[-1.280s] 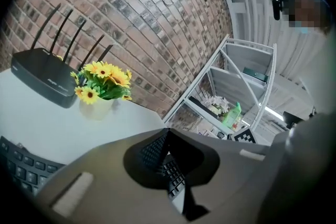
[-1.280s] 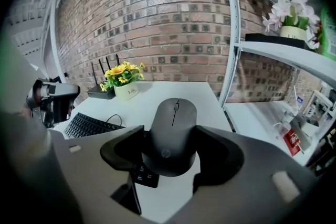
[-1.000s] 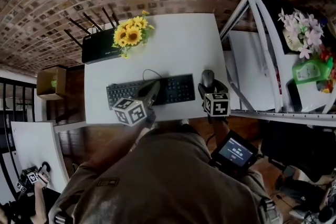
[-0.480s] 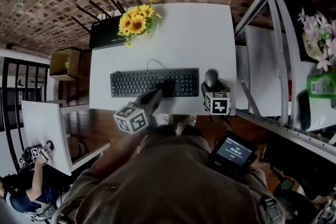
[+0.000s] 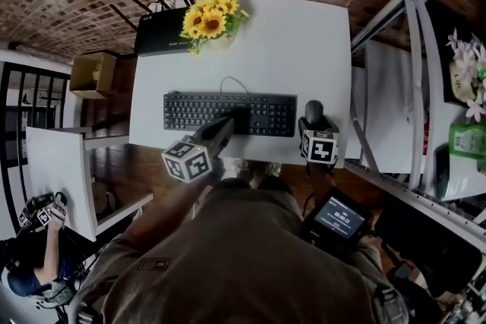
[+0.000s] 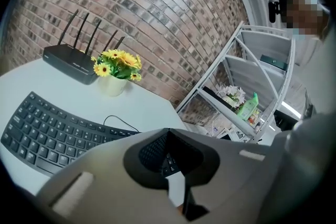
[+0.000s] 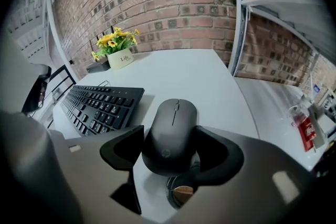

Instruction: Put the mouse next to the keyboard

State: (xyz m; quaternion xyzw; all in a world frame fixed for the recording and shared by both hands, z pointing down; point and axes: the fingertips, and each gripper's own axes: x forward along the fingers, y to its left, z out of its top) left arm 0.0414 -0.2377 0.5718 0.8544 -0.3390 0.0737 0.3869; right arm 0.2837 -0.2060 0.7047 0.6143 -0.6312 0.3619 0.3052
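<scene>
A black mouse (image 5: 314,111) rests on the white table (image 5: 304,42), just right of the black keyboard (image 5: 228,113). My right gripper (image 5: 314,124) comes at it from the table's near edge. In the right gripper view the mouse (image 7: 173,118) lies between the two jaws, and both tips touch its sides, so the right gripper (image 7: 169,131) is shut on it. The keyboard (image 7: 102,105) shows to its left. My left gripper (image 5: 225,125) hovers over the keyboard's near edge. Its jaws meet at the tips with nothing between them, so the left gripper (image 6: 168,131) is shut. The keyboard (image 6: 47,134) lies below it.
At the table's far edge stand a black router (image 5: 163,42) and a pot of sunflowers (image 5: 213,17). A metal shelf frame (image 5: 410,26) rises to the right. A cardboard box (image 5: 95,74) and a small white table (image 5: 64,163) are at the left. Another person (image 5: 38,269) holds grippers at the lower left.
The head view has shifted, sliding the table right and down in the picture. Mouse, keyboard and both grippers hold the same places relative to one another.
</scene>
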